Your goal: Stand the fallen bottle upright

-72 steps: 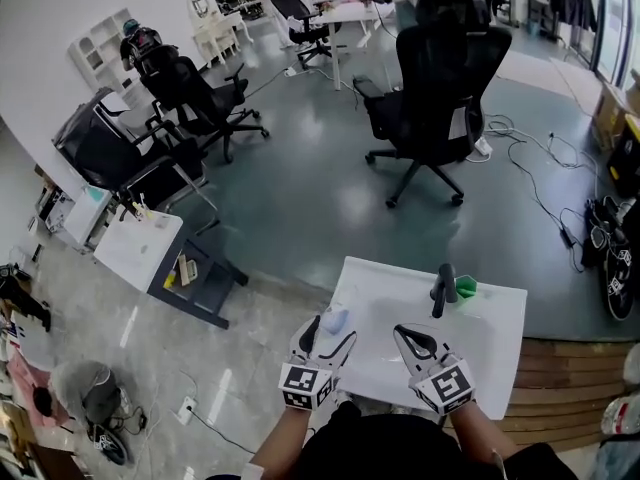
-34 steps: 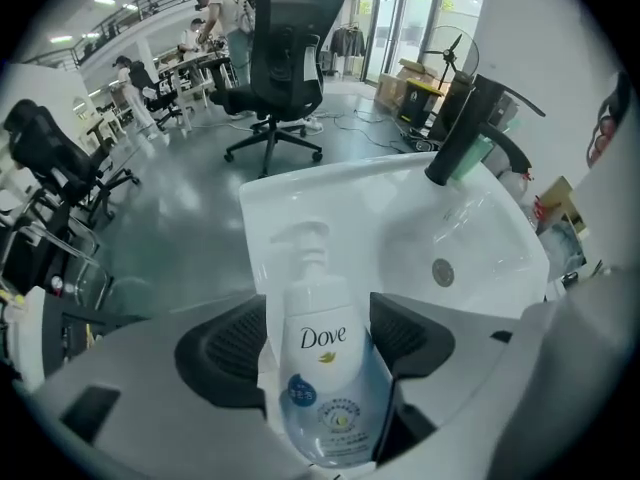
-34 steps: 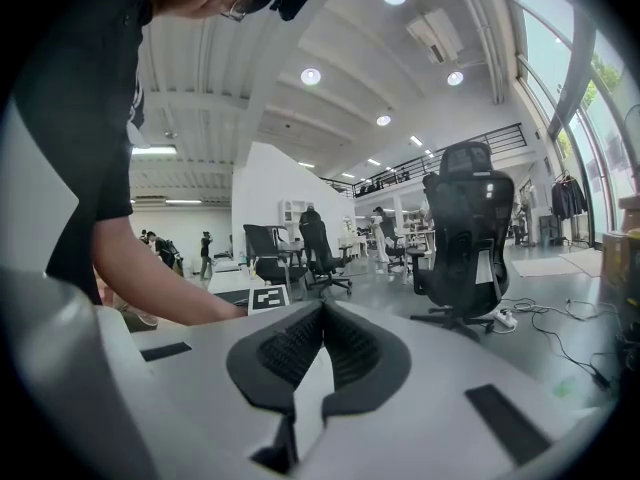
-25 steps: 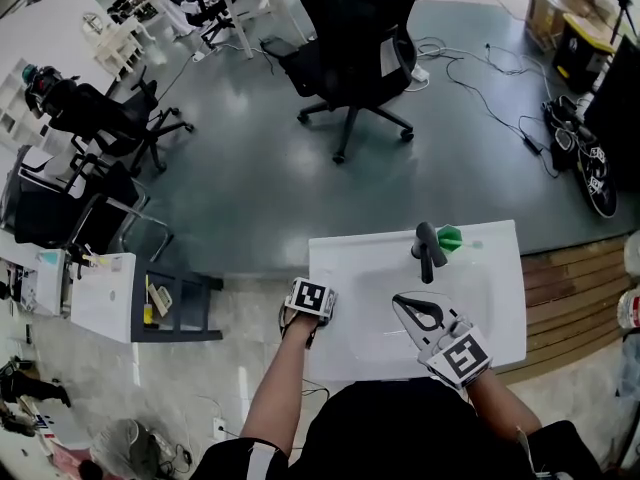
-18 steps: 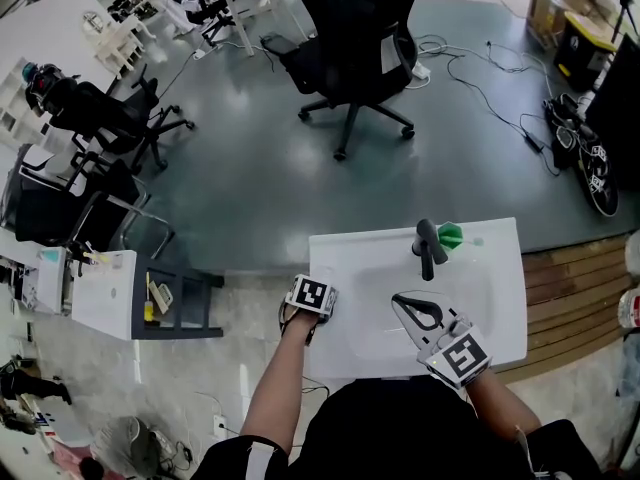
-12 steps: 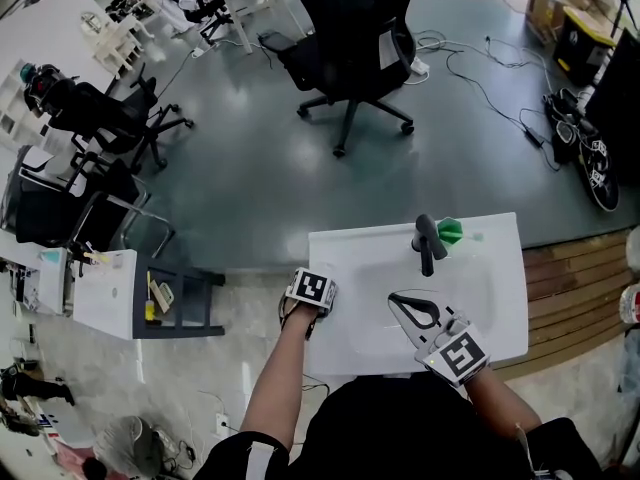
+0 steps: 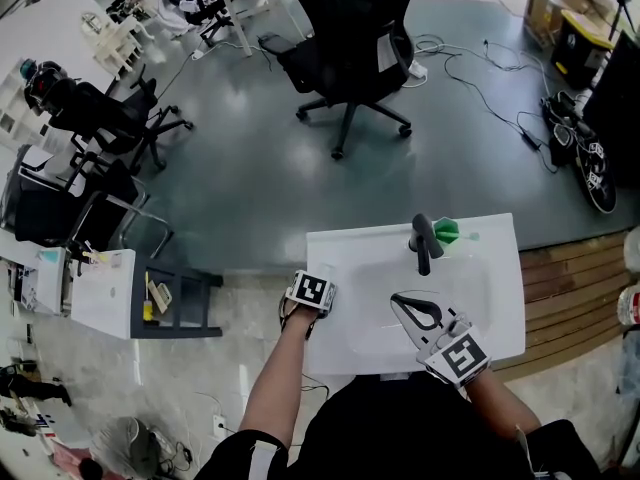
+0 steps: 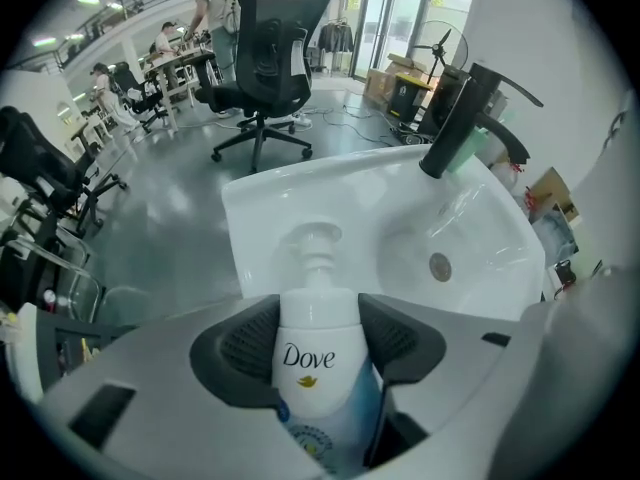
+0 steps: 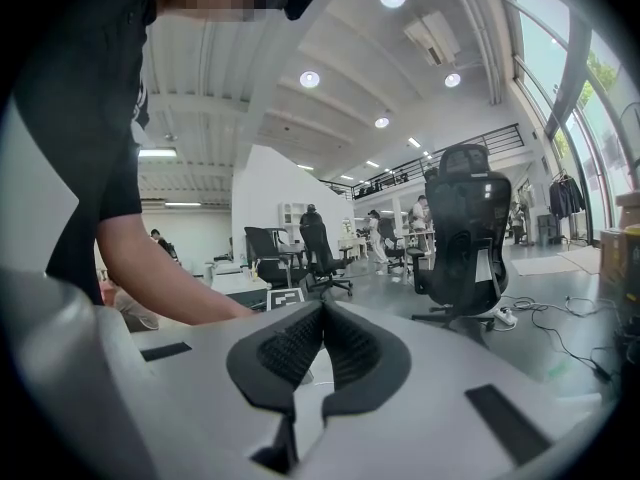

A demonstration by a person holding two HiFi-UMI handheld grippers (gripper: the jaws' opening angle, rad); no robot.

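Two left gripper [image 8: 318, 316] jaws, just closing — bottle [image 8: 316, 363] between them (gripped)

Points the left grey two-jaw gripper [image 8: 320, 343] steeply down, dark ribbed pads [image 8: 250, 343] just closed tighter on the white plastic pump bottle [image 8: 318, 368] between them. Holds the right grey two-jaw gripper [image 9: 320, 313] near level, pad tips touching. Stretches the bare left forearm [image 7: 275, 378] forward.

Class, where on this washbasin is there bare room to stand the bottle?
Free for the white pump bottle: the white washbasin's flat left rim, and its right rim. Crowded: the back ledge, with the black faucet and a green object.
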